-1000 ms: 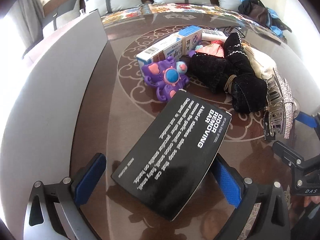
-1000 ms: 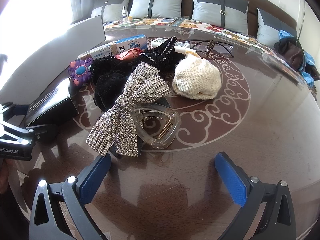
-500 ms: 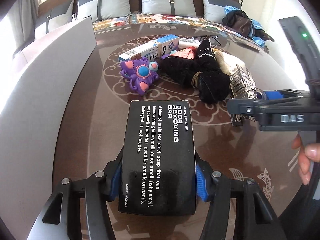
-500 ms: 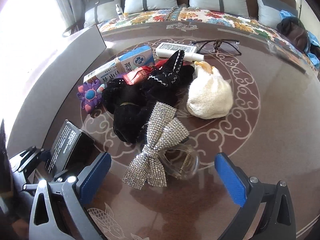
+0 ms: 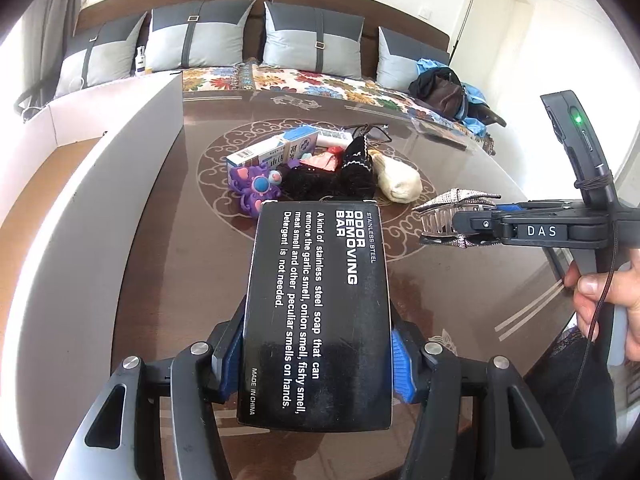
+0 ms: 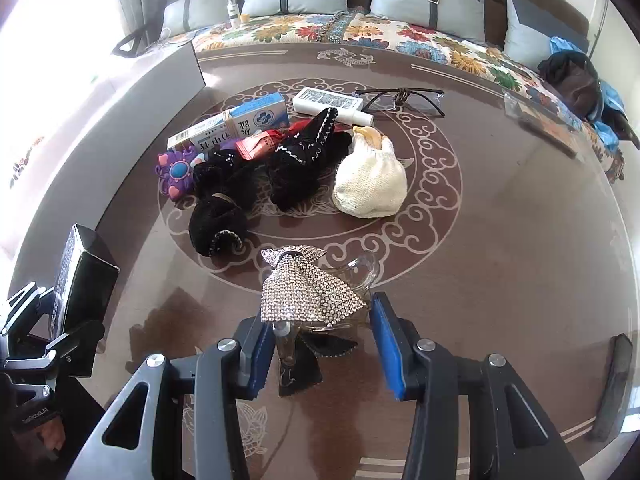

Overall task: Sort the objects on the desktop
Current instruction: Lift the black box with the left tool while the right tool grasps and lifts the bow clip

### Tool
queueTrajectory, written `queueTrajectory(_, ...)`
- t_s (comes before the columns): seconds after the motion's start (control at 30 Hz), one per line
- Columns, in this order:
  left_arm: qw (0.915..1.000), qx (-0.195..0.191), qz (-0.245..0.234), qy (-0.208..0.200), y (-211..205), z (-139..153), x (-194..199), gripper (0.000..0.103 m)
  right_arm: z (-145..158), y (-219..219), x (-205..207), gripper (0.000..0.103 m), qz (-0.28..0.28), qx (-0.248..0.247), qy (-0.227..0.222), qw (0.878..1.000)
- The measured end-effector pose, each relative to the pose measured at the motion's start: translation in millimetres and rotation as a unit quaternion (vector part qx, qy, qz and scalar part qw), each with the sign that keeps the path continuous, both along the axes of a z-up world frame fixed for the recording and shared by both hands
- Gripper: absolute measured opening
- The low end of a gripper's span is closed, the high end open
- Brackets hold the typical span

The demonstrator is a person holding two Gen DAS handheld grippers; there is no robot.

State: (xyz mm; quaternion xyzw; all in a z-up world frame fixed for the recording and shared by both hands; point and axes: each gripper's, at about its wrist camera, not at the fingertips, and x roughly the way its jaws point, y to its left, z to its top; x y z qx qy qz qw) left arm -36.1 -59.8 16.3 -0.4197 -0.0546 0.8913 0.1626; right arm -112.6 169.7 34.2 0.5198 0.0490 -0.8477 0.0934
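Observation:
My left gripper is shut on a black box labelled "Odor Removing Bar" and holds it above the brown table. The box also shows in the right wrist view. My right gripper is shut on a rhinestone bow hair clip and holds it lifted; the clip also shows in the left wrist view. On the table lie a purple toy, black velvet cloth, a cream knit pouch, blue-white cartons, a white bottle and glasses.
A large white open box stands along the table's left side. A sofa with grey cushions and a floral cover runs behind the table. A dark bag lies at the sofa's right end.
My left gripper closed on the black box and lifted it. My right gripper closed on the bow hair clip and raised it off the table.

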Motion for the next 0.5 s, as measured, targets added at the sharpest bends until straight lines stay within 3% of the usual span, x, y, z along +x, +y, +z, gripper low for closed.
queueTrajectory(0.13,0.9984,0.048,0.022,0.018,-32,35,7,0.058,34,-16,5,0.046,0.017,-0.020,0.028,0.999)
queueTrajectory(0.23,0.9962,0.055,0.058,0.033,-73,64,8,0.058,68,-49,2,0.046,0.044,-0.049,0.059,0.996)
queueTrajectory(0.37,0.9910,0.019,0.130,0.024,-146,79,-3,0.058,107,-127,-3,0.046,0.109,-0.101,0.091,0.985)
queueTrajectory(0.5,0.9792,-0.010,0.201,-0.024,-214,57,-14,0.058,116,-222,-4,0.046,0.180,-0.134,0.092,0.970)
